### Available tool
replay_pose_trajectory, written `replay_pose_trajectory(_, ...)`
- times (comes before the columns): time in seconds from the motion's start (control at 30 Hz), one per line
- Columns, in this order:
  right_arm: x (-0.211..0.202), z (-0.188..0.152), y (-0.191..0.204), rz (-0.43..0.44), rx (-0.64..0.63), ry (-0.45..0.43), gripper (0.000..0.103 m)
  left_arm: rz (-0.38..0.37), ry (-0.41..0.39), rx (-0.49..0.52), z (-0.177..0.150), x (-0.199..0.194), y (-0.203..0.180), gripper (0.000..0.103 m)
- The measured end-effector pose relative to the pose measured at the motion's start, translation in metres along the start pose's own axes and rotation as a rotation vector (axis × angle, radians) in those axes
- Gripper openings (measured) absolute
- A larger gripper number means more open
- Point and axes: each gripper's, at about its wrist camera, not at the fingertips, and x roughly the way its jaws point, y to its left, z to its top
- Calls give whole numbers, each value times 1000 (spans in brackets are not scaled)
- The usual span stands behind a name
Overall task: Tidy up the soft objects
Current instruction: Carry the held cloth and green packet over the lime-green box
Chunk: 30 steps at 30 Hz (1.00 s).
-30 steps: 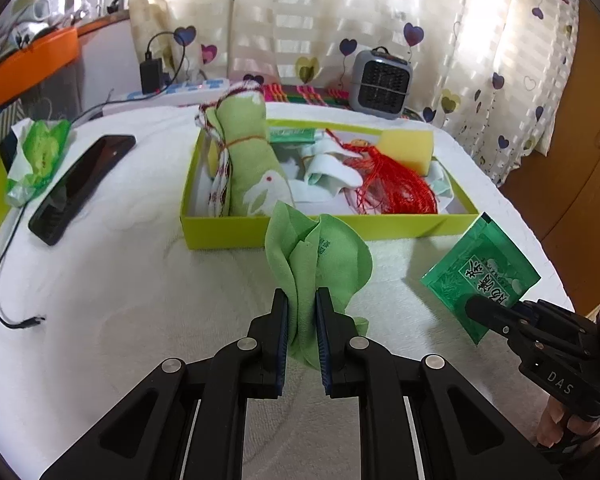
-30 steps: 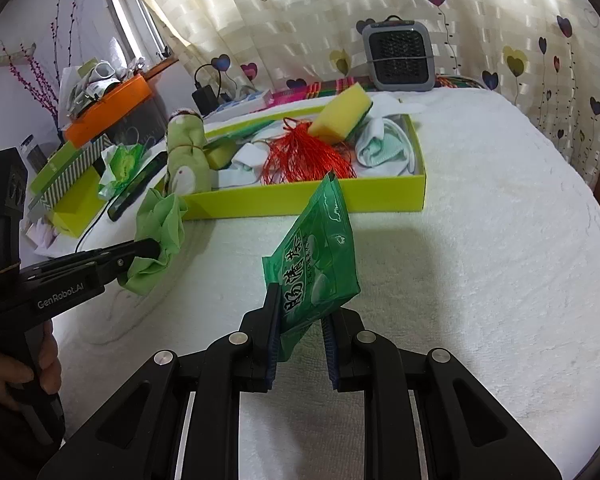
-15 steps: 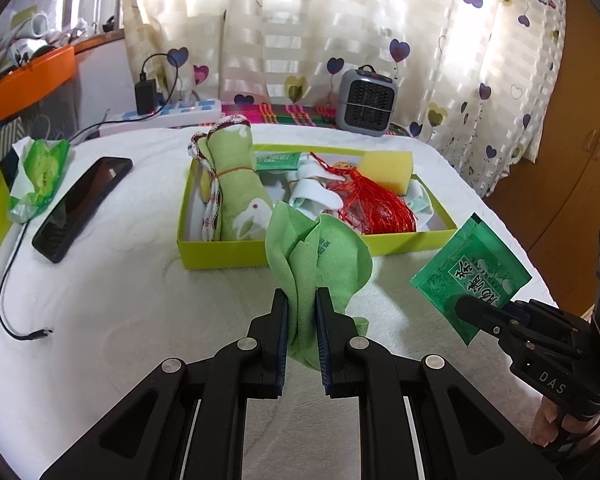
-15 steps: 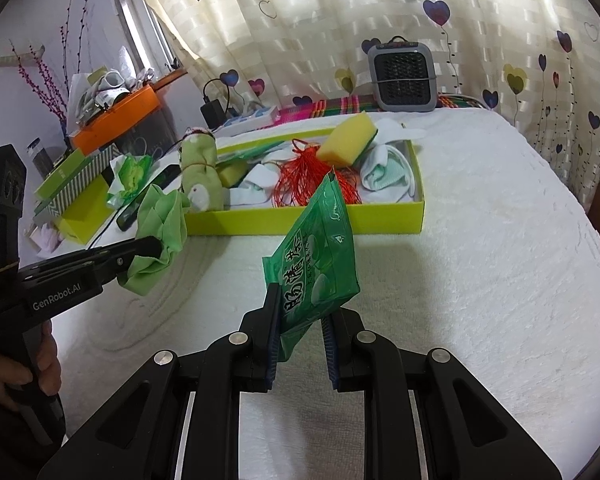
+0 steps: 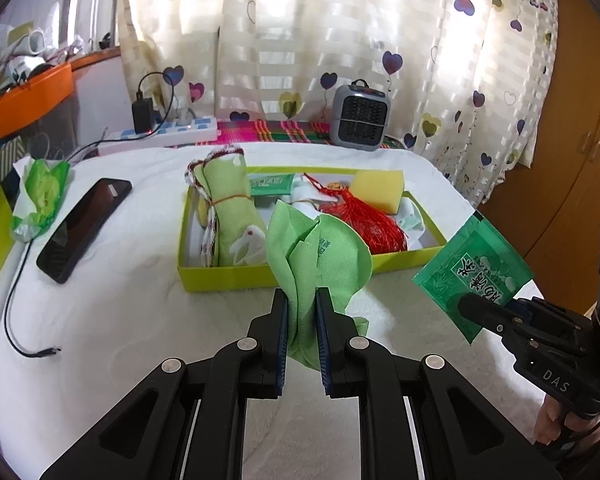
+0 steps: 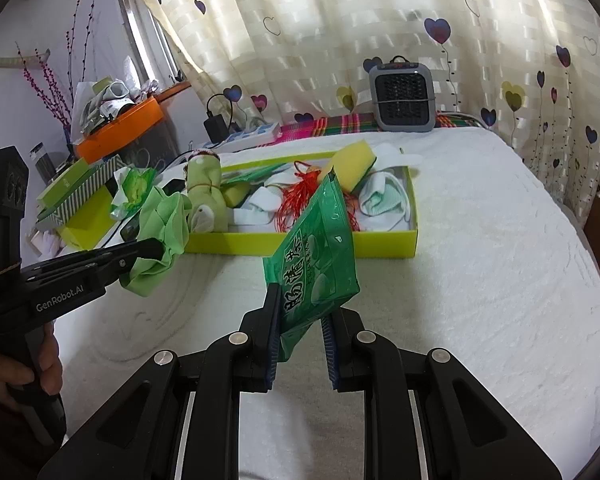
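Change: both views are pulling back from the tray (image 5: 228, 278) compared with a second ago; it is sitting smaller and farther off, and more curtain is showing above it. Both grips are reading the same as before.
Meaning: both items are hanging clear of the white cover, short of the tray; delivery is judged not yet done.
Left gripper (image 5: 302, 304): jaws are standing narrow, pinching the green cloth (image 5: 320, 252) at its lower part; the loose folds are fanning upward in front of the tray's near wall.
Right gripper (image 6: 300, 320): jaws are standing narrow, clamping the lower corner of the green packet (image 6: 316, 252); the packet is tilting up toward the tray.
Hands: a hand (image 6: 40, 364) is gripping the left handle at the near left edge.
Tray contents: a rolled green towel (image 5: 230, 212), red tassel (image 5: 364, 220), yellow sponge (image 5: 378, 190) and white socks (image 6: 384, 200) are lying inside.
Far left: a phone (image 5: 84, 228) is lying well apart from the tray.
Far edge: a small heater (image 5: 360, 122) is standing by the curtain.
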Motion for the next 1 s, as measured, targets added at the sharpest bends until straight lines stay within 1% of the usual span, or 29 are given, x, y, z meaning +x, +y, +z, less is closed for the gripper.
replay_pose_trajectory(0.27,-2,7,0,-2,-4,-19,20,-10,-7,14,10,2,-3,12)
replay_pose_trajectory(0.6,3,31,-7,-25,-16,-35,20,-27,-3,21,33,18,-6,12)
replay_pose_trajectory(0.83,15,50,-8,-27,-35,-31,20,-31,4,14,53,34,0,12)
replay_pose_trajectory(1.0,32,68,-8,-3,-35,-10,20,-24,11,12,68,48,4,12)
